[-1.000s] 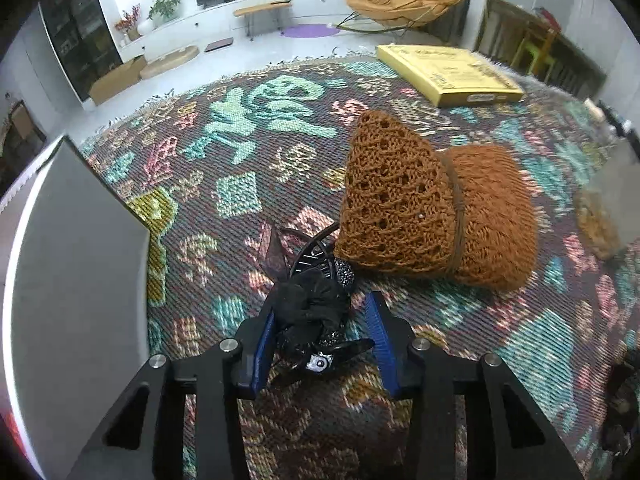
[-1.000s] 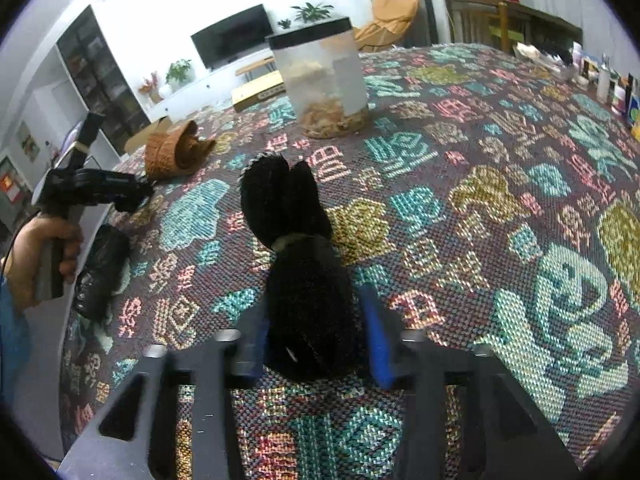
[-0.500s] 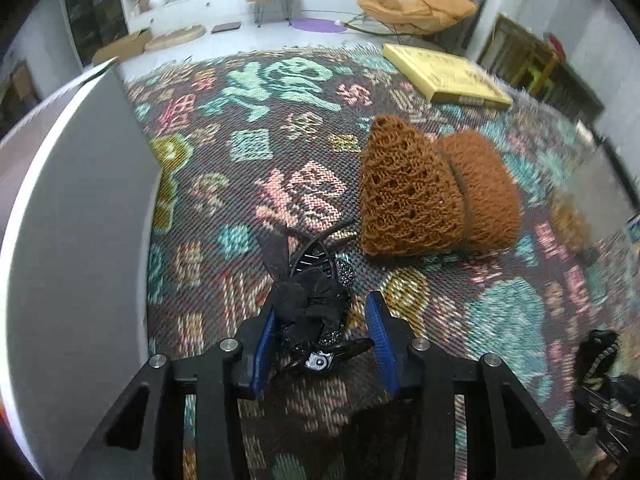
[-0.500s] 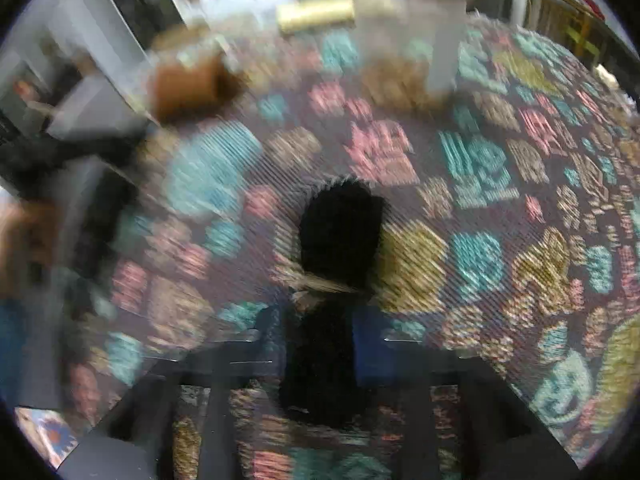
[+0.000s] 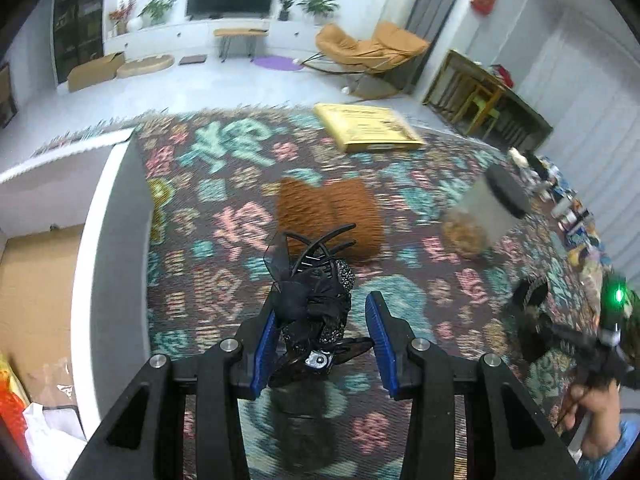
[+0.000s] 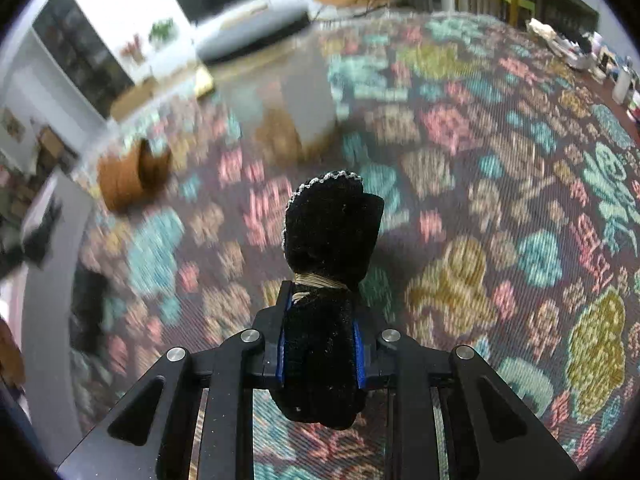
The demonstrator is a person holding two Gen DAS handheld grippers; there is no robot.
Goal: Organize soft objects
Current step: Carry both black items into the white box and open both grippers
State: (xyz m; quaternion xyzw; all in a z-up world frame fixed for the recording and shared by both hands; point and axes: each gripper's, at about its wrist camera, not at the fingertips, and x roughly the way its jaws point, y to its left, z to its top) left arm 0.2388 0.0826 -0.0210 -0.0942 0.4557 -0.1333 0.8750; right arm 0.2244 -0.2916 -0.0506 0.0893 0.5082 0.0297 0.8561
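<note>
My left gripper [image 5: 323, 301] is shut on a black hair clip [image 5: 308, 308] with a fabric bow, held above the patterned tablecloth [image 5: 224, 232]. A brown knitted bundle [image 5: 328, 216] lies on the cloth beyond it, and shows blurred in the right wrist view as the brown bundle [image 6: 128, 176]. My right gripper [image 6: 320, 304] is shut on a black velvet bundle [image 6: 332, 220] tied with a pale string, which sticks out past the fingertips, clear of the cloth. The right gripper [image 5: 560, 332] appears blurred at the right of the left wrist view, with a person's hand [image 5: 592, 408] behind it.
A clear jar with a black lid [image 5: 488, 208] stands to the right of the brown bundle. A flat yellow box [image 5: 368, 128] lies at the table's far edge. A grey-rimmed bin [image 5: 112, 260] borders the table on the left. Small bottles [image 6: 624, 88] crowd the far right.
The right jaws have closed on the black velvet bundle and lifted it off the cloth. My left gripper has risen with the hair clip, so the table looks farther away.
</note>
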